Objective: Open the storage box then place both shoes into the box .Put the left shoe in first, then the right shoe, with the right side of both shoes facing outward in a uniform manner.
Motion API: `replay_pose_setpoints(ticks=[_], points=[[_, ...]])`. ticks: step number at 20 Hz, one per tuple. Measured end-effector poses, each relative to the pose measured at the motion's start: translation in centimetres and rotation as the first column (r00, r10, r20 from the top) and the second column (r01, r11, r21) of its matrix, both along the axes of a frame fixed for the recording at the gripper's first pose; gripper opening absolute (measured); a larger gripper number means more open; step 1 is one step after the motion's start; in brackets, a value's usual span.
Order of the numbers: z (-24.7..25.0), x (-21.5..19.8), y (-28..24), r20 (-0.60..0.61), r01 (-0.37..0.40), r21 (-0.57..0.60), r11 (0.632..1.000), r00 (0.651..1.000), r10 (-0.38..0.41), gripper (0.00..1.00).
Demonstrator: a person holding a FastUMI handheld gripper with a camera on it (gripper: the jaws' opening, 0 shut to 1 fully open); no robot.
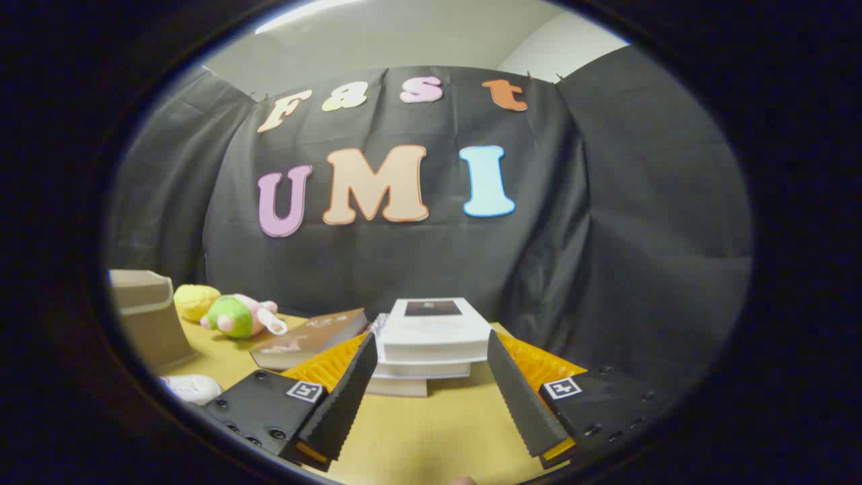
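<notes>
White shoe (pixel 192 388) sits off beside your left finger while your gripper (pixel 431 384), fingers apart and empty, faces the books (pixel 431 337), so you risk bumping them.

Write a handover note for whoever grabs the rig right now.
Hand-held gripper: open, fingers apart, holding nothing, hovering over the yellow table.
Just beyond the fingers: a stack of white books, with a brown book beside it.
One white shoe lies beside the gripper; a beige storage box stands beyond it, near the plush toys.
Done: nothing evident.
Left: open the box, left shoe in, then right.
</notes>
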State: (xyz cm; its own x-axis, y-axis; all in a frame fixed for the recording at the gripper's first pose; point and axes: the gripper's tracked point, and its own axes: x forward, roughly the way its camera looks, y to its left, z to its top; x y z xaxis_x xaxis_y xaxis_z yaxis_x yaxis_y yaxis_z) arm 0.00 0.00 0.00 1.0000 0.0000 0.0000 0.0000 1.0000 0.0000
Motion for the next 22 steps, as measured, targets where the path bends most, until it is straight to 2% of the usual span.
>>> replay_pose_setpoints(ticks=[2, 5, 9, 12, 16, 22], points=[[3.3, -1.0, 1.6, 0.022, -0.002, -0.038, 0.999, 1.000, 0.002, 1.00], [8.8, -3.8, 5.9, 0.060, -0.047, -0.046, 0.998, 0.997, 0.050, 1.00], [14.9, -7.5, 10.4, 0.131, -0.036, -0.062, 0.997, 0.990, 0.044, 1.00], [16.5, -9.5, 13.8, 0.118, -0.035, -0.019, 0.999, 0.992, 0.037, 1.00], [18.9, -12.6, 17.2, 0.131, 0.002, 0.019, 1.000, 0.991, -0.004, 1.00], [20.3, -15.4, 21.3, 0.137, 0.005, 0.007, 1.000, 0.991, -0.006, 1.00]])
